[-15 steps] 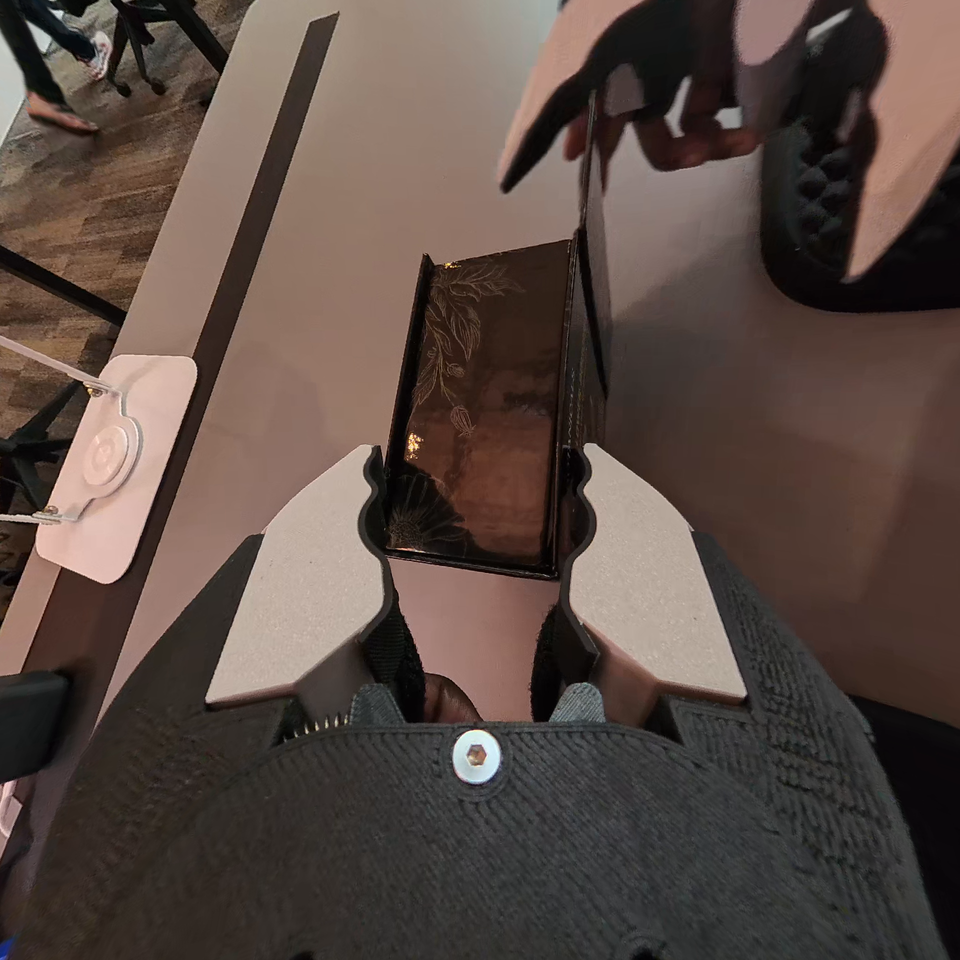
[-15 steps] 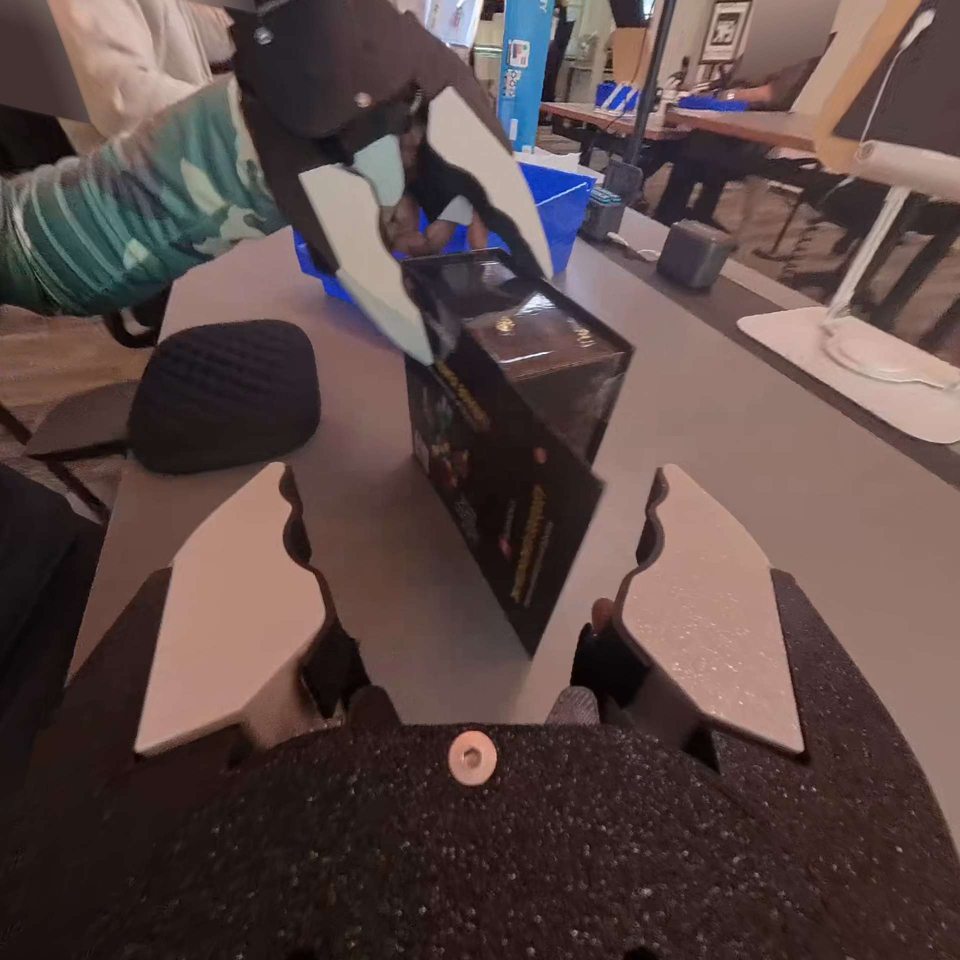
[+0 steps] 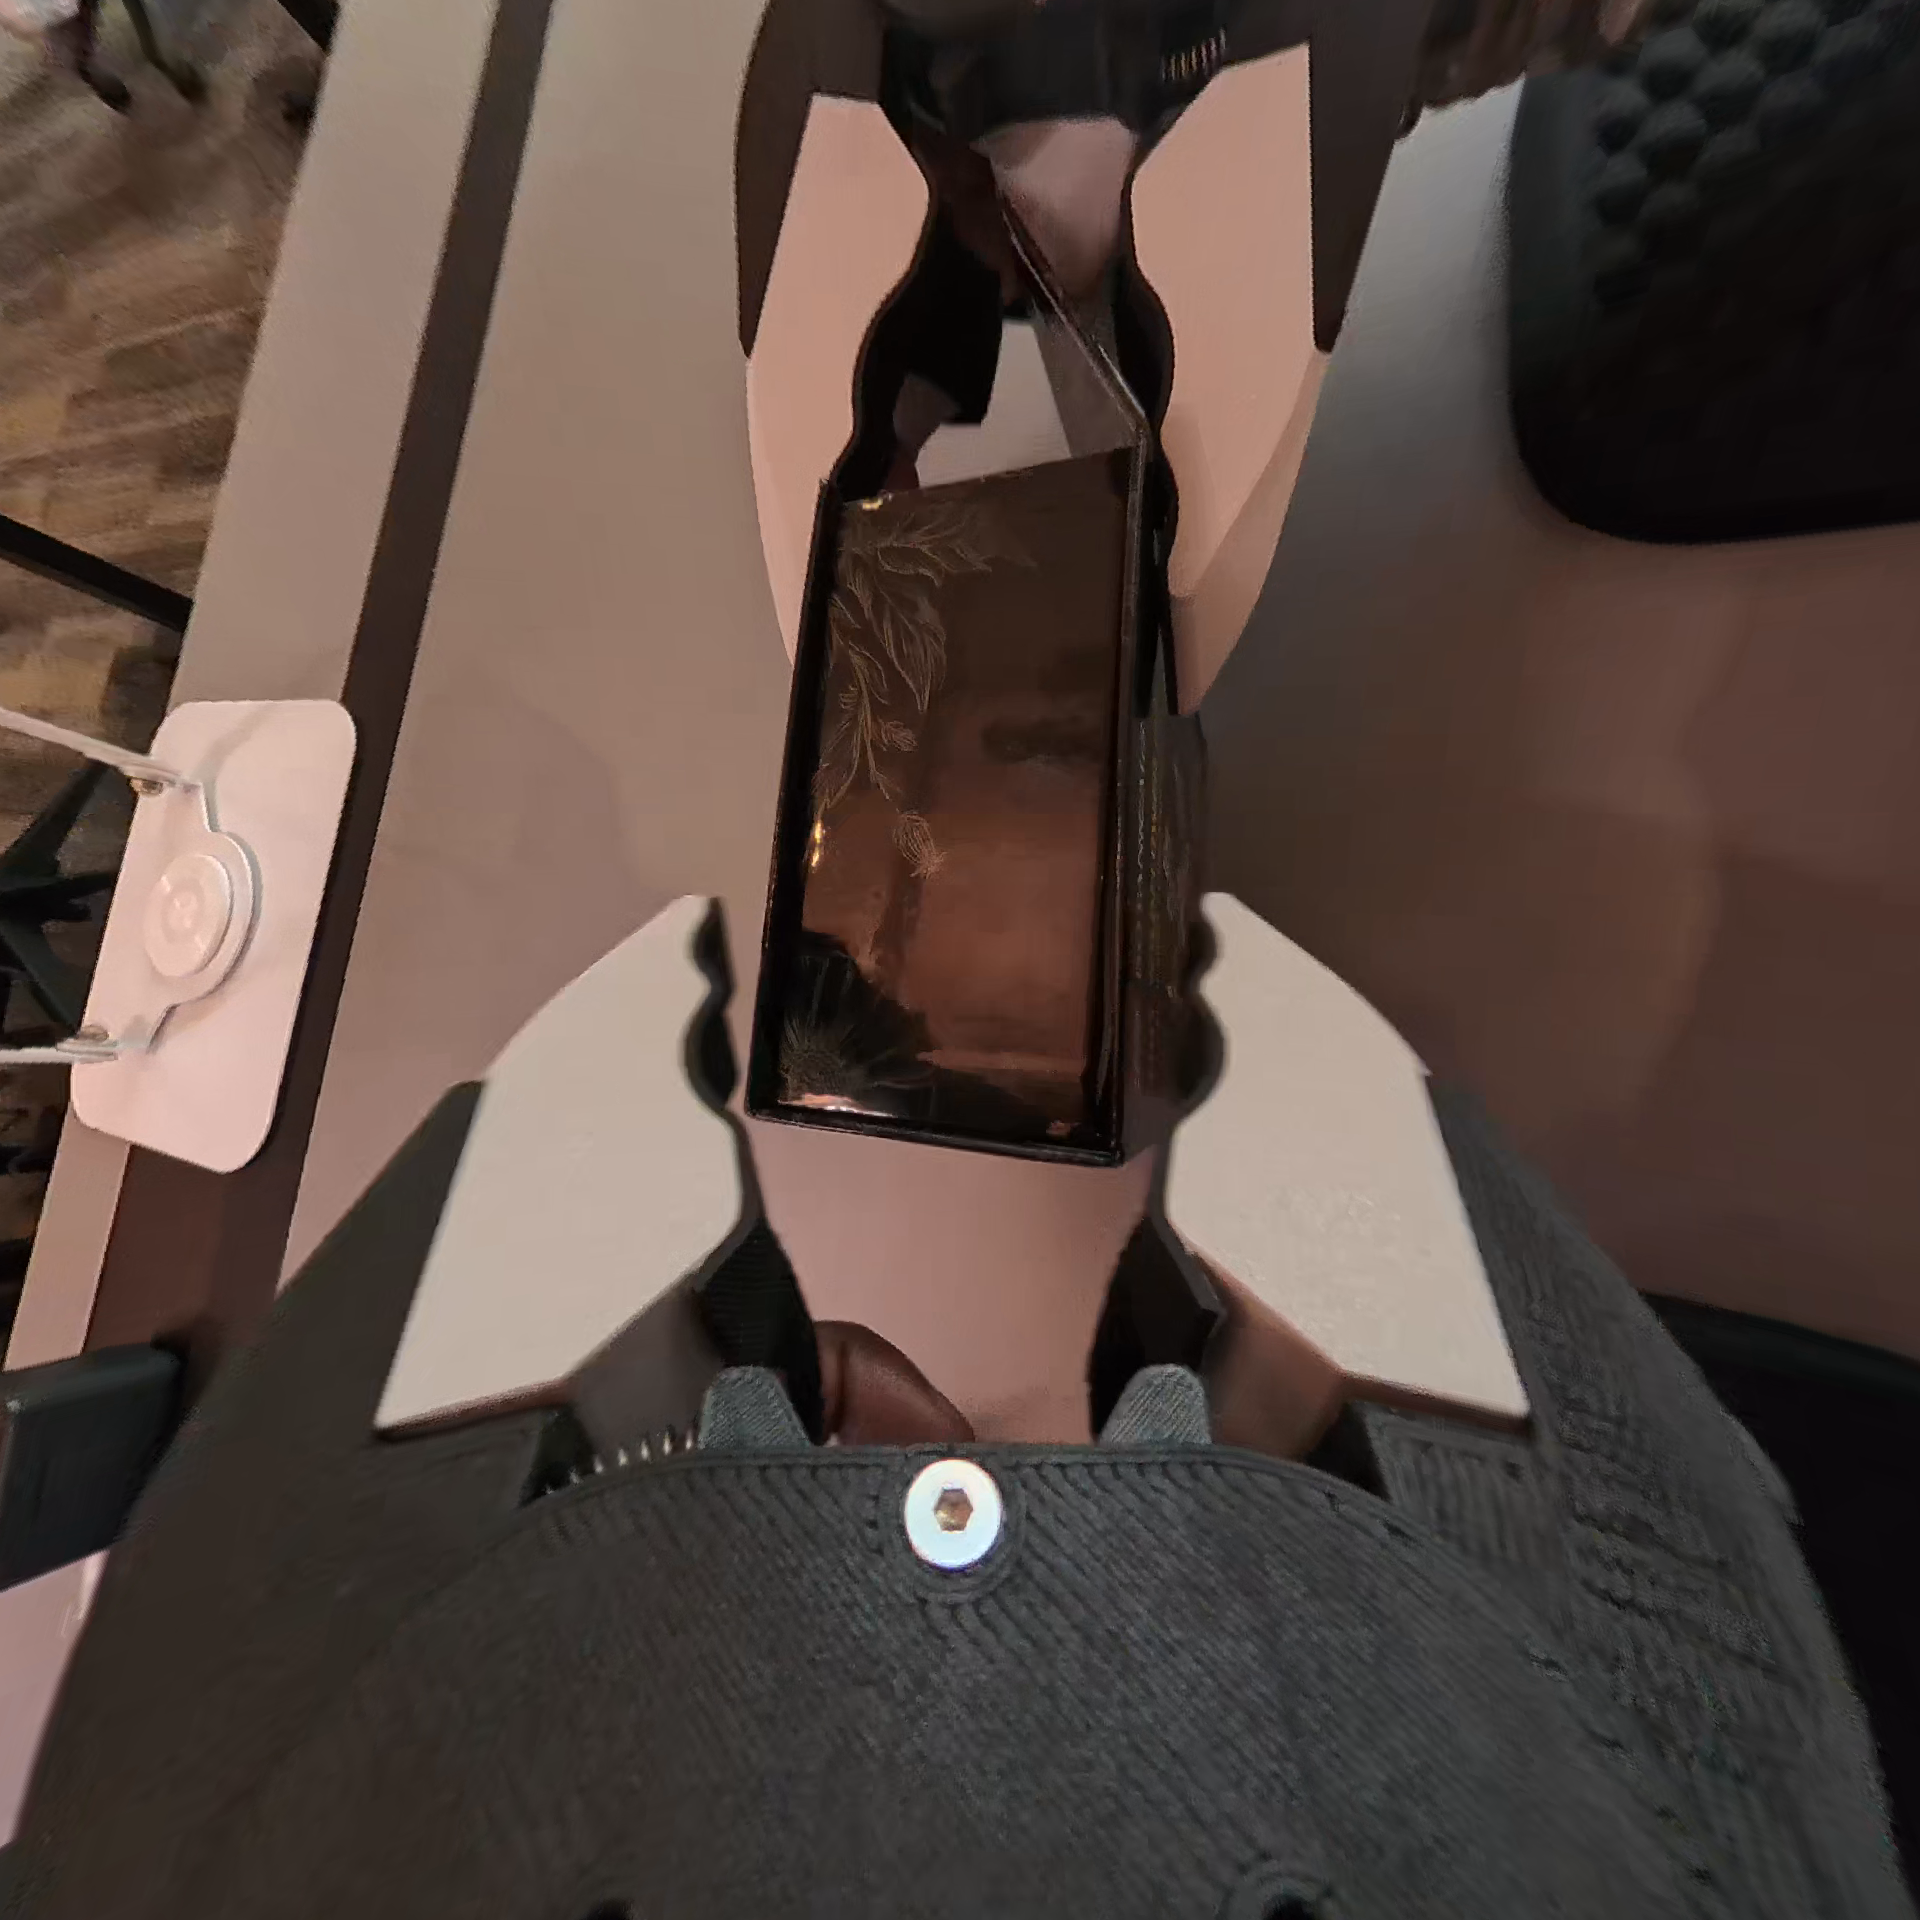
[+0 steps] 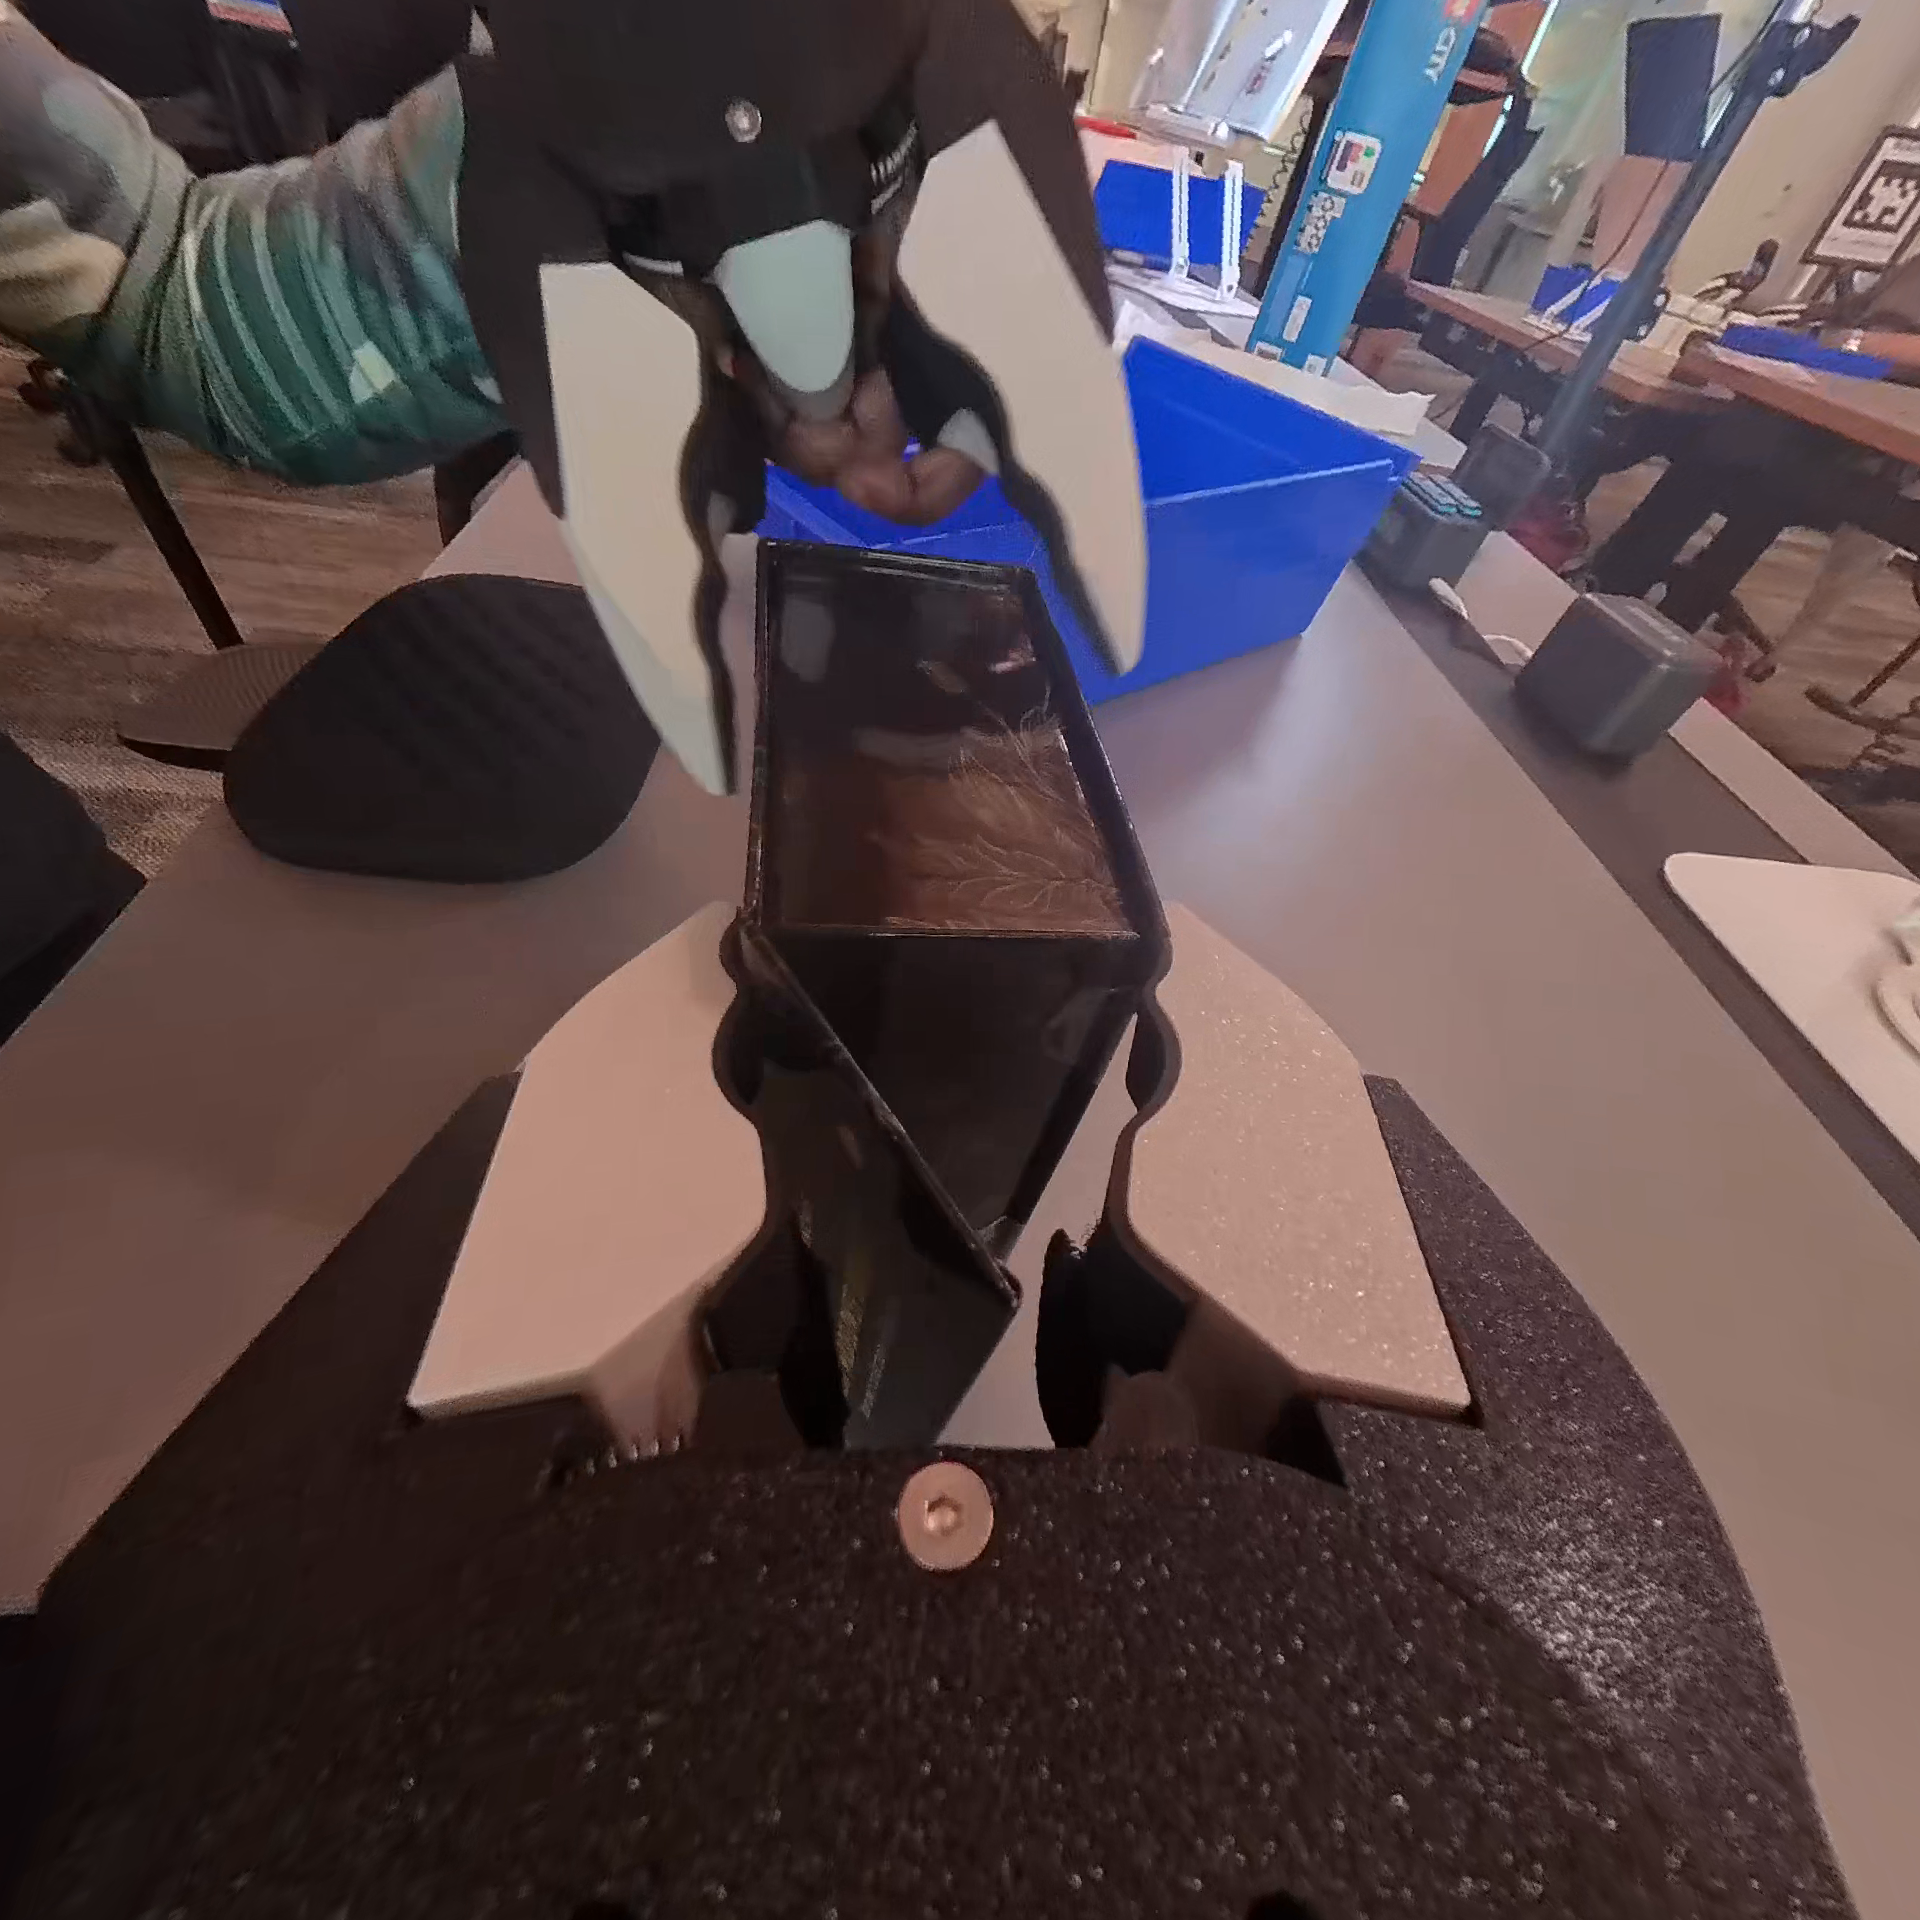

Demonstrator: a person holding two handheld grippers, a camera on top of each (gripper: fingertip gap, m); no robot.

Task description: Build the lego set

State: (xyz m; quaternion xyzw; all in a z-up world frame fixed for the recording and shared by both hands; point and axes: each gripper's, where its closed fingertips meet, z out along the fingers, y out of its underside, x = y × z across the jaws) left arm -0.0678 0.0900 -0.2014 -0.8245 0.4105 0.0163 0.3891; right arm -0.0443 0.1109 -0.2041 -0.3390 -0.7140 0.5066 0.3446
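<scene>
While around box (image 3: 966, 810), both jaws half-open.

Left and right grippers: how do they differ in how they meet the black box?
The left gripper straddles the black box at its closed end; the right gripper straddles the end with the open flap. That flap runs back between the right gripper's fingers only. Both bracket the box's sides.

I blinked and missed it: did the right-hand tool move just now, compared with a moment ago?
Yes. The right tool has come forward along the grey table and now straddles the near end of the black box, where its flap hangs open.
</scene>
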